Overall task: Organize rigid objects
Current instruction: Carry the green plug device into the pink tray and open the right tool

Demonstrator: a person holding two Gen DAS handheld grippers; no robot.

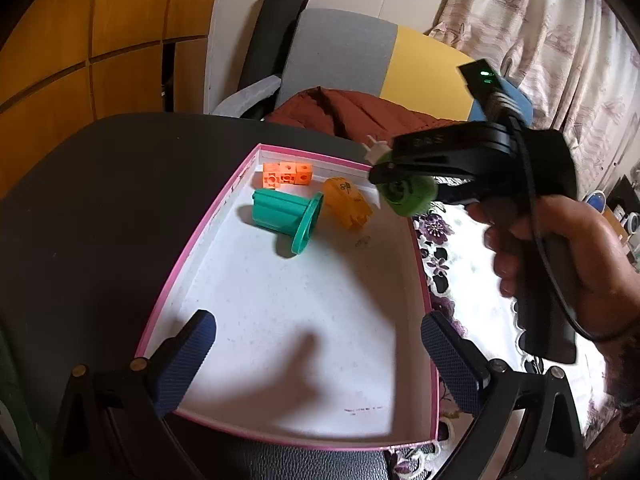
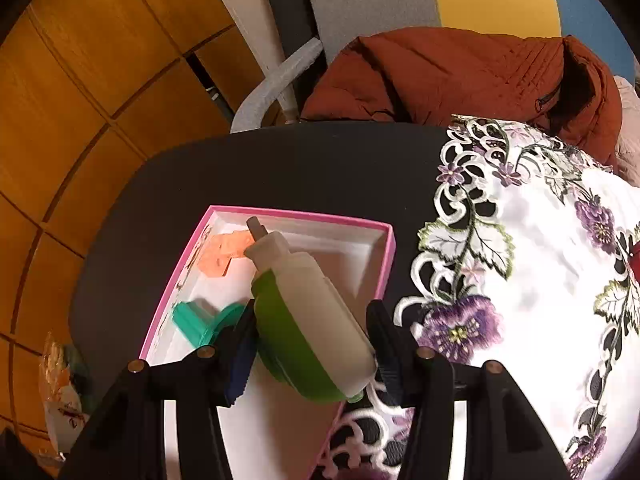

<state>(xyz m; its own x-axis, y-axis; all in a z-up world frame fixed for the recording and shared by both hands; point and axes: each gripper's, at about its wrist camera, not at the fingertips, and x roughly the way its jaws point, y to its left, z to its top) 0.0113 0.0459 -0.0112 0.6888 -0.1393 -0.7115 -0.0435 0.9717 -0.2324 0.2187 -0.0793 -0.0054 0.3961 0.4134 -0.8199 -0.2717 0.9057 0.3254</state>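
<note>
The right gripper (image 2: 312,344) is clamped on a green-and-white part (image 2: 308,320), pads bearing on its two flat faces; the white stem projects forward beyond the fingertips. In the left wrist view the part hangs above the far right corner of the pink-rimmed tray (image 1: 200,236), not yet set down. The left gripper (image 1: 316,360) hangs over the tray's near end with its jaws well apart and nothing between them.

Already on the tray floor near the far edge: an orange block cluster (image 1: 287,174), a teal flanged piece (image 1: 288,220) lying on its side, and a yellow piece (image 1: 346,202).

Hazards, as judged:
- Release from this height: the round part may bounce or roll over the low right rim onto the embroidered cloth (image 2: 540,264).
- Descent straight down: the stem may strike the yellow piece and push it aside.
- Grip on smooth faces: the part may pivot between the pads under a sudden stop.
</note>
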